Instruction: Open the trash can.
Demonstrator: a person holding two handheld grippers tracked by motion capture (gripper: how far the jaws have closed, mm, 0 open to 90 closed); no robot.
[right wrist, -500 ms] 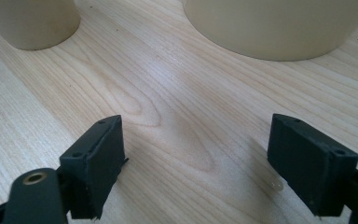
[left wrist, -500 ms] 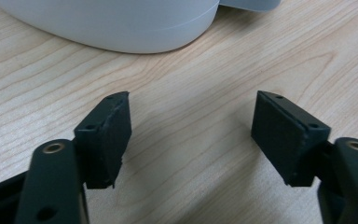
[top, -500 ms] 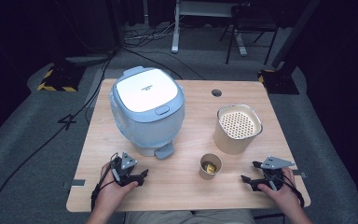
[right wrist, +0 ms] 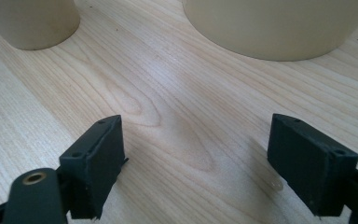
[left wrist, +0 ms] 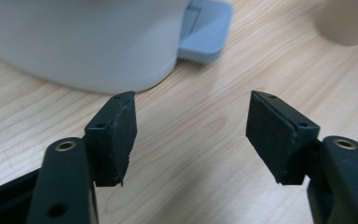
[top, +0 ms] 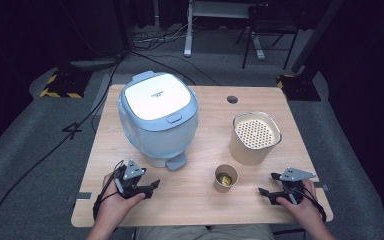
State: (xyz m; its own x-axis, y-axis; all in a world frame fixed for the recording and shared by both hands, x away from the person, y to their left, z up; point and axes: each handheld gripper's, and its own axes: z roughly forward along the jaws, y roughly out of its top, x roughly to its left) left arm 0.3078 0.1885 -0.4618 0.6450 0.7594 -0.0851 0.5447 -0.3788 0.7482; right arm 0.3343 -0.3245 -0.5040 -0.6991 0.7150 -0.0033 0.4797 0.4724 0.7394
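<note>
A pale blue rice cooker [top: 158, 117] with a closed white lid stands at the table's left middle; its base [left wrist: 74, 42] and front tab [left wrist: 205, 32] loom just beyond my left gripper [left wrist: 191, 126]. That left gripper [top: 147, 187] rests open on the wood near the front left edge. A beige pot with a perforated insert [top: 255, 137] stands right of centre. A small paper cup [top: 226, 178] with something yellow inside sits in front of it. My right gripper [top: 270, 187] lies open near the front right edge, its jaws [right wrist: 196, 163] empty, facing the cup [right wrist: 30, 21] and pot [right wrist: 279, 25].
The wooden table [top: 200, 200] has a round cable hole [top: 232, 99] at the back. Cables run across the grey floor at left [top: 55, 150]. A desk frame and chair legs [top: 220, 30] stand behind the table.
</note>
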